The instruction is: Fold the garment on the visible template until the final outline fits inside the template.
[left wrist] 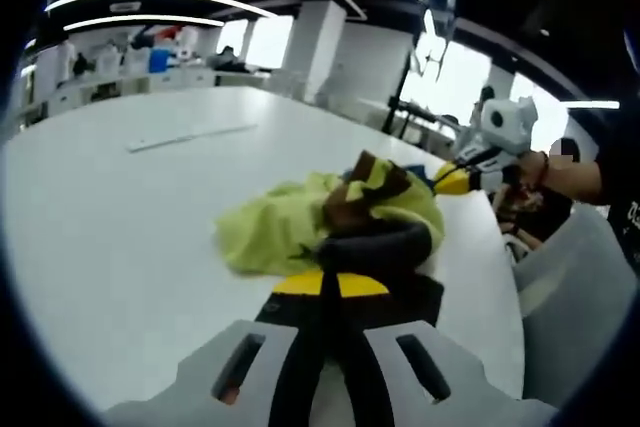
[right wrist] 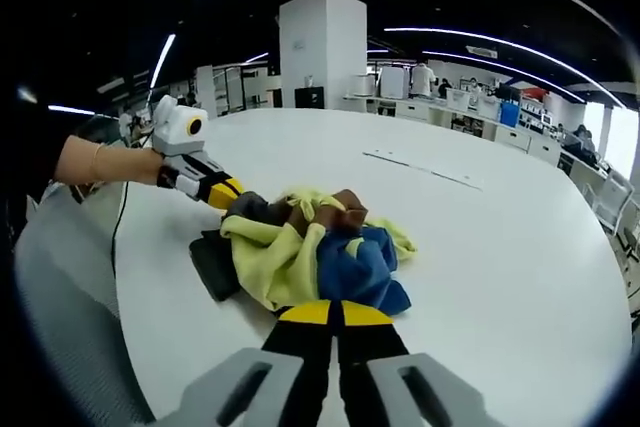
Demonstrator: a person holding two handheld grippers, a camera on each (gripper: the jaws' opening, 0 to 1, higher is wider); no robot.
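A crumpled garment point(left wrist: 290, 222) of yellow-green, brown, blue and dark cloth lies bunched on the white table point(left wrist: 120, 247). My left gripper point(left wrist: 330, 277) has its yellow-tipped jaws pressed together at the garment's dark edge, with dark cloth curling over the tips. From the right, held by a hand, my right gripper point(left wrist: 450, 183) touches the far side of the pile. In the right gripper view, the right gripper point(right wrist: 336, 309) is shut at the blue fold of the garment point(right wrist: 300, 247). The left gripper point(right wrist: 235, 197) meets the dark cloth from the left.
A thin white strip point(left wrist: 190, 137) lies farther out on the table, also seen as the strip point(right wrist: 420, 169). A grey chair point(left wrist: 570, 297) stands by the table edge; grey seating point(right wrist: 60, 277) is on the person's side. Desks and people are in the background.
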